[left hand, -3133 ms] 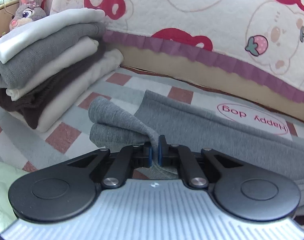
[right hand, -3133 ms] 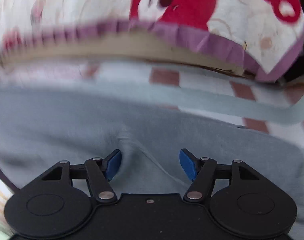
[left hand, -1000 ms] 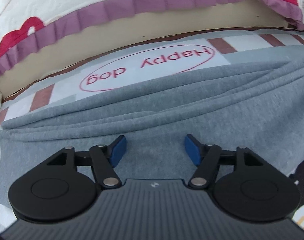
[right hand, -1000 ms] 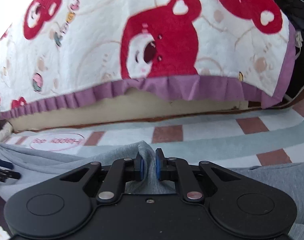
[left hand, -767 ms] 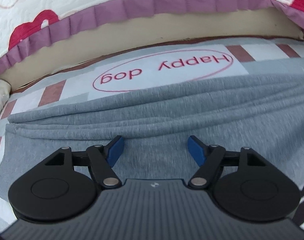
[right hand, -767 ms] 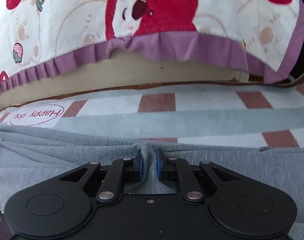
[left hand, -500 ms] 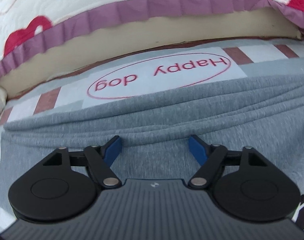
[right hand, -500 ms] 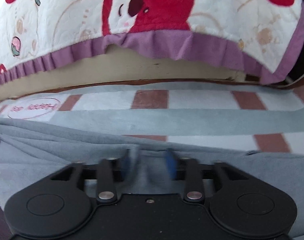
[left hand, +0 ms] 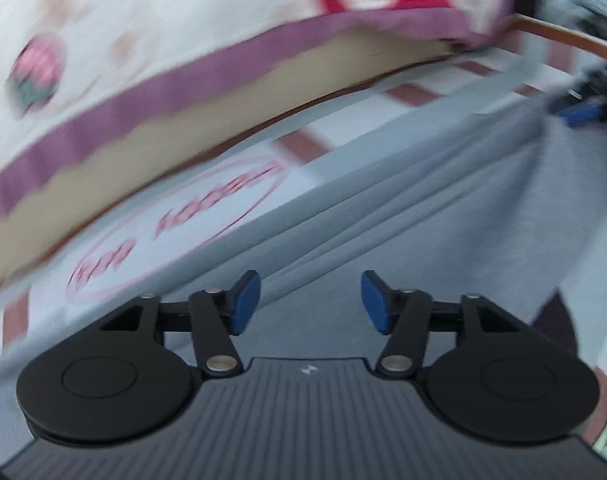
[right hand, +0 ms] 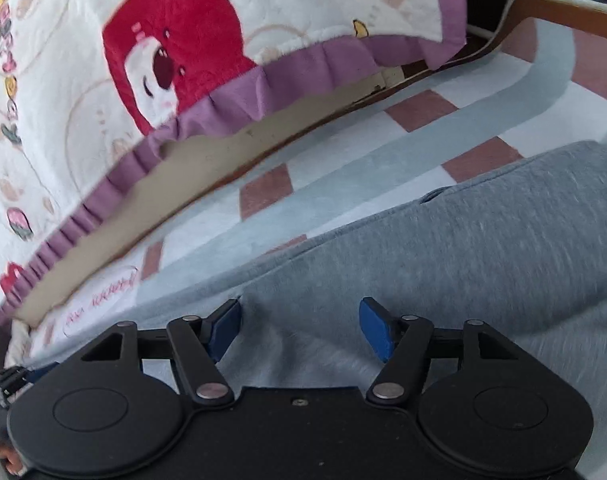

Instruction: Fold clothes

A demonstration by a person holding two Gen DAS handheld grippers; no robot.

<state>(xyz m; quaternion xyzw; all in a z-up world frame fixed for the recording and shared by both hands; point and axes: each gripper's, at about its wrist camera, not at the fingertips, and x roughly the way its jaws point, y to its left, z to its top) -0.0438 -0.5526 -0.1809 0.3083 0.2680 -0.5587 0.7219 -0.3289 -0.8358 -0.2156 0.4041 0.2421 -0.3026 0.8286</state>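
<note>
We see the grey garment (right hand: 443,248) spread on the checked mat (right hand: 423,136), its far edge near the mat's "Happy dog" print (left hand: 175,232), with long creases running along it. Our left gripper (left hand: 309,302) hovers over the cloth with its 2 fingers apart and nothing between them; our right gripper (right hand: 299,328) does likewise. The left view is blurred. We judge those loose creases could get pressed into any fold made over them, leaving a lopsided bundle.
</note>
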